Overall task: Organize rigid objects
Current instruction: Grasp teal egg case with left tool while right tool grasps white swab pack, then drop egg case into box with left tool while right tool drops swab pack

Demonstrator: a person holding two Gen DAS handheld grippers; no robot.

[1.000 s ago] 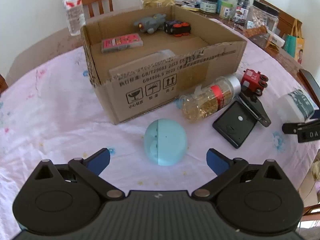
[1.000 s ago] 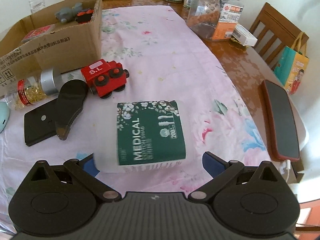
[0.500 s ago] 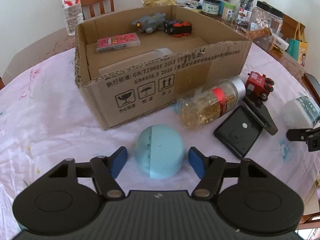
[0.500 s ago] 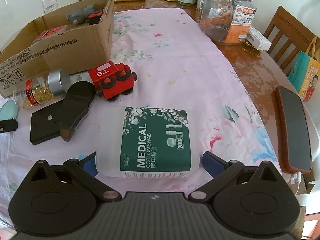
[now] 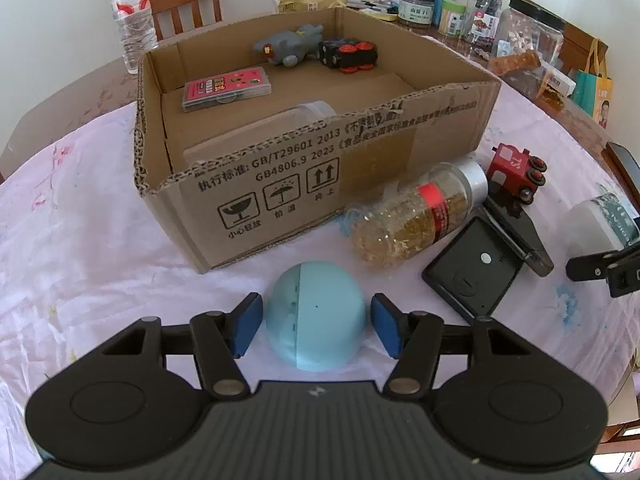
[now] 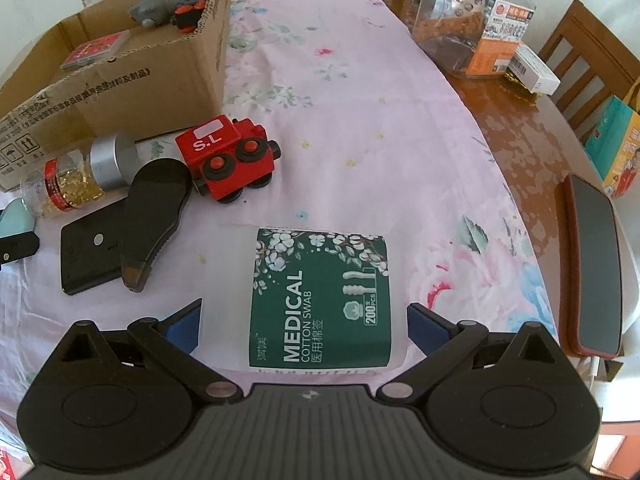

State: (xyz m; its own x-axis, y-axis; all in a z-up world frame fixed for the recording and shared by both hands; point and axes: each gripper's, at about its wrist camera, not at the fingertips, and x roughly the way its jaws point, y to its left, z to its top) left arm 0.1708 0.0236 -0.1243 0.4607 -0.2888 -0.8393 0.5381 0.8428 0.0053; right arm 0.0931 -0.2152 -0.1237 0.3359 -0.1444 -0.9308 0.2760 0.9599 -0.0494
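Left claw (image 5: 316, 330) is closing round the blue egg (image 5: 315, 316) lying on the surface just near of the box (image 5: 320, 168), pads flanking its widest part without yet pressing; right claw (image 6: 304, 320) is standing wide, straddling the swab tub (image 6: 316, 296), lying on its side, probably for a matching lift into the box.

Blue ball (image 5: 316, 316) — between closing jaws
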